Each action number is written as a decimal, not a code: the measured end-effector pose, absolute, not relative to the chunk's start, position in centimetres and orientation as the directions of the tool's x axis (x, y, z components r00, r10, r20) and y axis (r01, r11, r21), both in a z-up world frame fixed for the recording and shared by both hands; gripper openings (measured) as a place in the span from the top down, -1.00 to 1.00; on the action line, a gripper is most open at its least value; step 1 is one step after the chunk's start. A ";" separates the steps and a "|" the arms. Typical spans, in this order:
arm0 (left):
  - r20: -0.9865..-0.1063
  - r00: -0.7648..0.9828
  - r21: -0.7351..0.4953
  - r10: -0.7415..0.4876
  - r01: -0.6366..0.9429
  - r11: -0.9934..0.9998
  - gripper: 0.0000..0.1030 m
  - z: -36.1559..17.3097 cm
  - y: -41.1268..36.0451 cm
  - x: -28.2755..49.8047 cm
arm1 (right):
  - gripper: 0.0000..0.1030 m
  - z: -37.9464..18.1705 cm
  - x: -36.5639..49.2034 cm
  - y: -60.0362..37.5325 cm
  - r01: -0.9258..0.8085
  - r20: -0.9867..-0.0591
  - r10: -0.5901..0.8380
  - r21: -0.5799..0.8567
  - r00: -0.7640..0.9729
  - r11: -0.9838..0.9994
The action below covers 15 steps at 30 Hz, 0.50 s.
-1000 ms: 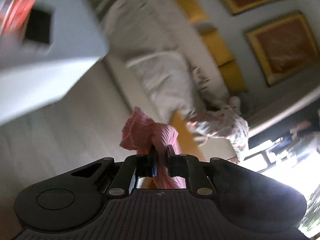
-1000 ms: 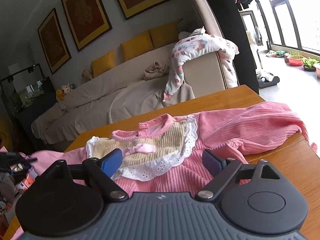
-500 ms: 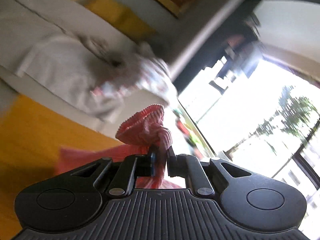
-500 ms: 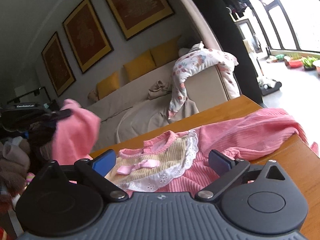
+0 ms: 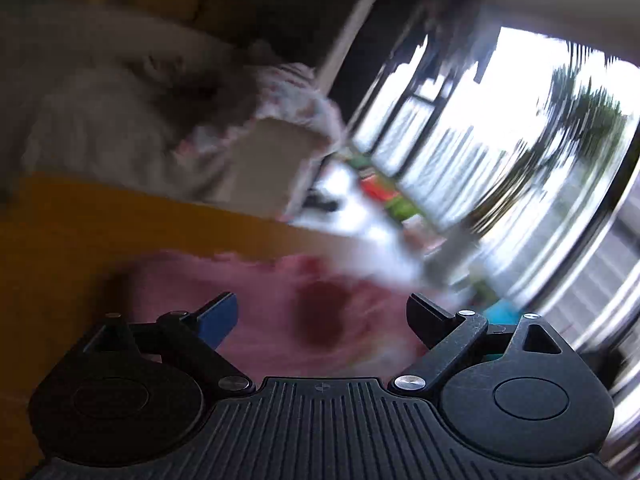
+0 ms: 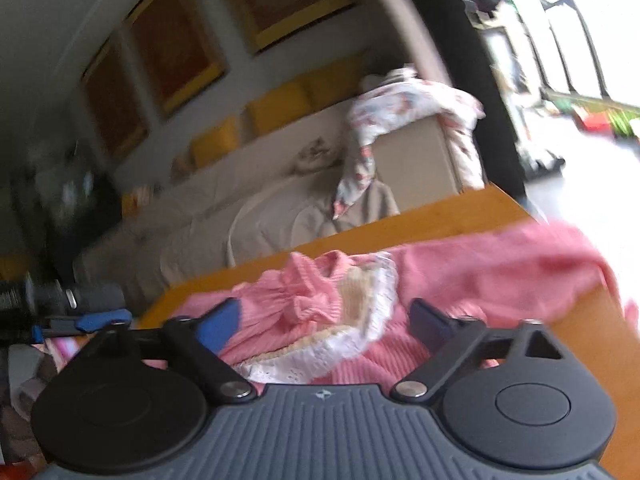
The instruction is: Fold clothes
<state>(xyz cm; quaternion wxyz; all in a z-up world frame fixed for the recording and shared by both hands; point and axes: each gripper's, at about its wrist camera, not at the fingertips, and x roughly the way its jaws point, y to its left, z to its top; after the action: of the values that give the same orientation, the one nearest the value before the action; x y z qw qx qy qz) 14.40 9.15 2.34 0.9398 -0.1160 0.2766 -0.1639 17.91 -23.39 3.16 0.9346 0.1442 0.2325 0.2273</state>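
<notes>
Pink garment lies crumpled on wooden table, sleeve bunched over cream bib with white lace; far edge blurred against window glare. Left wrist view heavily smeared, garment only pink blur. Left gripper spread wide, empty. Right gripper spread wide, empty, above garment. Sofa behind, soft.

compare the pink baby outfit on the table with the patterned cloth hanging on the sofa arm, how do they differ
The pink baby outfit is pink ribbed fabric with a cream bib and white lace; the patterned cloth is white with small reddish prints. The pink baby outfit lies spread on the wooden table, one sleeve folded over its chest; the patterned cloth drapes over the sofa arm and hangs down. Neither is held: both tools are open.
</notes>
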 end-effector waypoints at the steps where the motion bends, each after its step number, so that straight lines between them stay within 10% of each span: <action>1: -0.512 0.790 -0.249 -0.336 0.237 0.939 -0.84 1.7 9.1 14.0 | -0.62 3.7 18.7 -22.6 -0.372 -0.389 0.498 0.356 0.775 0.857; 5: -0.551 0.745 -0.299 -0.376 0.245 0.922 -0.85 -0.5 9.9 13.5 | -0.57 4.3 22.7 -19.7 -0.387 -0.456 0.494 0.312 0.741 0.868; 11: -0.468 0.754 -0.417 -0.461 0.272 0.867 -0.98 -1.4 10.4 13.8 | 0.63 3.4 25.4 -15.1 -0.460 -0.538 0.522 0.258 0.662 0.850; 15: -0.501 0.754 -0.345 -0.425 0.276 0.897 -1.00 -2.5 9.5 13.3 | 0.64 3.0 25.4 -16.0 -0.414 -0.555 0.464 0.222 0.691 0.883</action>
<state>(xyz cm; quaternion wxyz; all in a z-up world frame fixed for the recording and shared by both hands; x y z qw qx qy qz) 13.33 9.49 -2.51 0.9280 -0.1260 0.2955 -0.1888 25.44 -16.02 2.98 0.9186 0.0397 0.3123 0.2391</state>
